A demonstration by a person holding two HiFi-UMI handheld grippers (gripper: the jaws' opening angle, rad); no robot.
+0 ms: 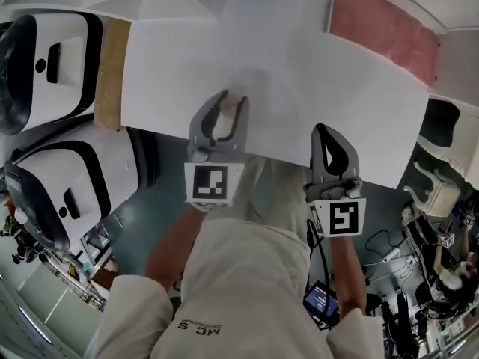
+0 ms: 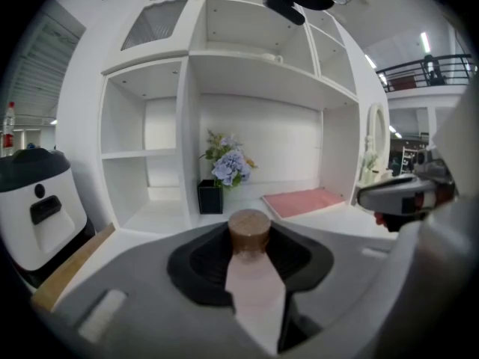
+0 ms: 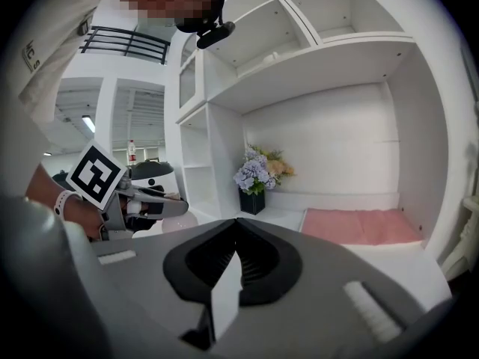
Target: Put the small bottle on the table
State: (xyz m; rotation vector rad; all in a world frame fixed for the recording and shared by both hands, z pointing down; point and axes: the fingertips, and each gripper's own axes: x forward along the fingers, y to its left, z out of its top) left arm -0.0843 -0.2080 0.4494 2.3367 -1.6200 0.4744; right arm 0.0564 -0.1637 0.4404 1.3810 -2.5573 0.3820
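Note:
A small bottle (image 2: 248, 234) with a brown cork-like cap and a pale body sits between the jaws of my left gripper (image 1: 230, 102), which is shut on it. In the head view that gripper hovers over the near edge of the white table (image 1: 314, 73). My right gripper (image 1: 325, 132) hangs beside it to the right, jaws shut with nothing between them. In the right gripper view its closed tips (image 3: 236, 224) point toward the shelf unit, and the left gripper's marker cube (image 3: 96, 175) shows at the left.
A pink mat (image 1: 382, 28) lies at the table's far right. A black pot of flowers (image 2: 221, 176) stands against the white shelf unit (image 2: 187, 88). Two white machines (image 1: 45, 58) and a wooden strip (image 1: 111, 73) flank the table's left side.

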